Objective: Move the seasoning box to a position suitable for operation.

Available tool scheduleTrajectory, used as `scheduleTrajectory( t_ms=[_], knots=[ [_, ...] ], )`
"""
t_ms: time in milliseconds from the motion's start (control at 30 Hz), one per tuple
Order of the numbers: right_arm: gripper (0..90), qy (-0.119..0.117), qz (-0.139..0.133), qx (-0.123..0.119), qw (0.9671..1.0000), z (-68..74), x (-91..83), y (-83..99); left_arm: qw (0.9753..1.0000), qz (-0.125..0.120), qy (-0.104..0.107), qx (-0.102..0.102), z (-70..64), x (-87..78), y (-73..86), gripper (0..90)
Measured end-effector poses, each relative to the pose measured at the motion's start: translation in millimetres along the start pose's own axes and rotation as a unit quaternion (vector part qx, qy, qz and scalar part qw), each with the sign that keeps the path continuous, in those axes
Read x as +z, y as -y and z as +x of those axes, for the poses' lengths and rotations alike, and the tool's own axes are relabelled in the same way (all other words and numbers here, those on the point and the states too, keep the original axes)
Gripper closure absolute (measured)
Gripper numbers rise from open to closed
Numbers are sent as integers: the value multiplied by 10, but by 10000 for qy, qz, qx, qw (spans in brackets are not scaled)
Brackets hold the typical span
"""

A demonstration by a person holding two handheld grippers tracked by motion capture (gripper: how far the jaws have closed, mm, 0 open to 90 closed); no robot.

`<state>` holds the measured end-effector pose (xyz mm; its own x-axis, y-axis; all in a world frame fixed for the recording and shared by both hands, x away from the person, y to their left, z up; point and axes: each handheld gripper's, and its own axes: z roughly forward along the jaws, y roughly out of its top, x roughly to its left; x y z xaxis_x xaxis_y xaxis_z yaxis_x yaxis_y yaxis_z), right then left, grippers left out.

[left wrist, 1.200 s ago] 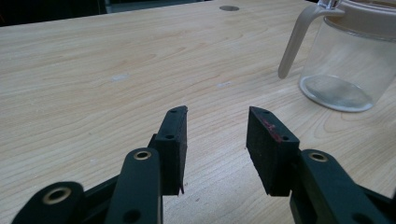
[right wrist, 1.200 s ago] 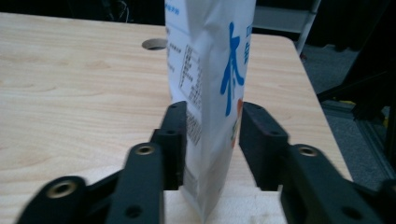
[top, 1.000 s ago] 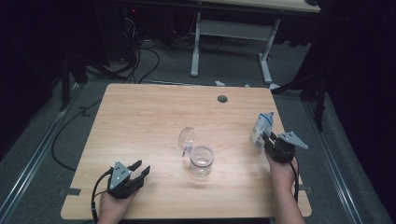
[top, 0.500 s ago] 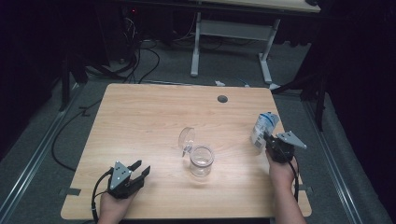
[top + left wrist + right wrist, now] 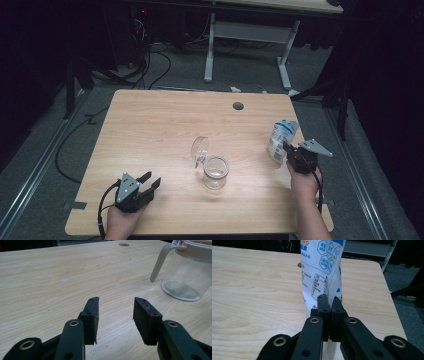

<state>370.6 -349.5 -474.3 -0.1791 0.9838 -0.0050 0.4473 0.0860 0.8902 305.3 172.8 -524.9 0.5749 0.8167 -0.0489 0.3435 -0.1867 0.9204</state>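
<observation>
A clear glass jar [image 5: 216, 171] with a beige handle and its round lid flipped open [image 5: 199, 148] stands near the middle of the wooden table [image 5: 165, 125]. The left gripper view has the jar [image 5: 185, 272] at upper right. My left gripper [image 5: 149, 182] rests open near the front left edge, and nothing lies between its jaws [image 5: 115, 312]. My right gripper [image 5: 287, 150] is shut on a white and blue printed pouch [image 5: 280, 140], which it holds upright near the right edge. Up close, the pouch [image 5: 322, 272] is pinched between the shut jaws [image 5: 329, 305].
A round cable hole [image 5: 238, 106] sits near the table's far edge. Beyond the table stand a white desk frame [image 5: 247, 35] and loose cables [image 5: 145, 55] on the grey floor. The table's right edge lies close to the pouch.
The pouch has tilted a little in my right gripper and shifted slightly. My left gripper has stayed where it was.
</observation>
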Motion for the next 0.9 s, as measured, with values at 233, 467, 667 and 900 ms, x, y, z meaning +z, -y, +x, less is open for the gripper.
scheduleTrajectory(
  t_ms=[233,467,667,900],
  knots=[
    [897,-98,64,-142,9998,37,-90,-79,10000,-20,13,-38,0,-3,0,563],
    [897,-371,189,-257,9988,130,-247,-124,10000,-44,51,-25,-4,8,-8,563],
    [897,-689,323,-335,9965,241,-394,-111,9999,-72,75,-3,-25,14,-9,562],
    [896,-867,410,-413,9945,356,-486,-136,9999,-93,89,-12,-22,15,-5,559]
  ],
)
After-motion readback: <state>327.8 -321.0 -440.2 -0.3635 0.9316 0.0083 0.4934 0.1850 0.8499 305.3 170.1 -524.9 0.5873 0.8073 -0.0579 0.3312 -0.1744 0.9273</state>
